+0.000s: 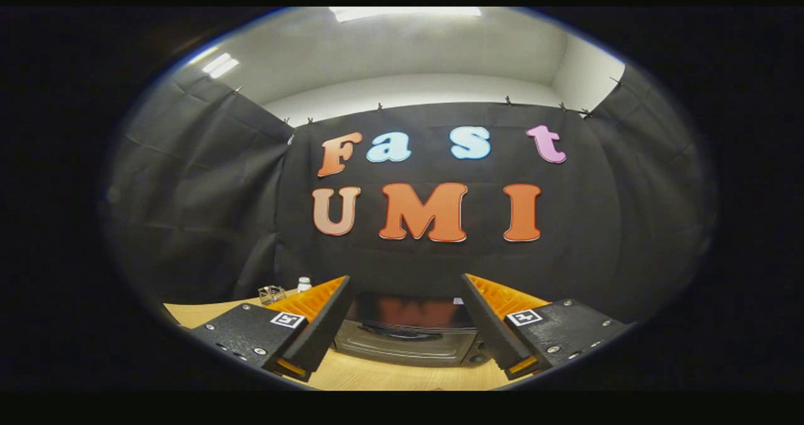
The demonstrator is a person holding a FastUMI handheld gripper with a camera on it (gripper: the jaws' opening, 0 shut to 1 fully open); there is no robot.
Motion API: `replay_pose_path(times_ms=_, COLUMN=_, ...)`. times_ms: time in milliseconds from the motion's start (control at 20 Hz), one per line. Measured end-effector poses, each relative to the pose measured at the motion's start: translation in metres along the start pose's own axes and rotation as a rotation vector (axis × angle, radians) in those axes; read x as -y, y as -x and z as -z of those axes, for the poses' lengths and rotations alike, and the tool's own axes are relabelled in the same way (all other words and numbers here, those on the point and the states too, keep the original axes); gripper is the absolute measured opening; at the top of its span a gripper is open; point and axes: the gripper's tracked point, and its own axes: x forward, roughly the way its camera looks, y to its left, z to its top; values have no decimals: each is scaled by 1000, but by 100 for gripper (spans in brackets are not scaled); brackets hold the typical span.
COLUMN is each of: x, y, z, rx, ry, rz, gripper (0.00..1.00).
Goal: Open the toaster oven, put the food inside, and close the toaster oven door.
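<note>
The gripper (pixel 405 324) rides low over the pale wooden tabletop (pixel 377 378), its 2 fingers spread wide with nothing between them but bare air; that spread suits a tool that has not yet taken hold of anything, and I judge the first step, opening the door, not yet begun. Just ahead, framed in the gap between the fingers, stands the black toaster oven with a dark glass door (pixel 408 334); its door looks closed and upright, and the dark curved bar handle (pixel 402 331) runs across the front below the glossy top, facing the gripper so that it can be met head-on. Beyond the left finger, well apart from the oven, sit a small clear container (pixel 271 294) and a small white bottle (pixel 304 284) near the table's far edge; whether either holds the food I cannot tell. Behind everything hangs the black cloth wall (pixel 207 211).
</note>
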Motion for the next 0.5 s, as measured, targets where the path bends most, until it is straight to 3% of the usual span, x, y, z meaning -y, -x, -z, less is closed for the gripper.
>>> replay_pose_path(times_ms=500, x=-6, y=-60, z=99, rx=-157, ry=-4, rz=19, gripper=100)
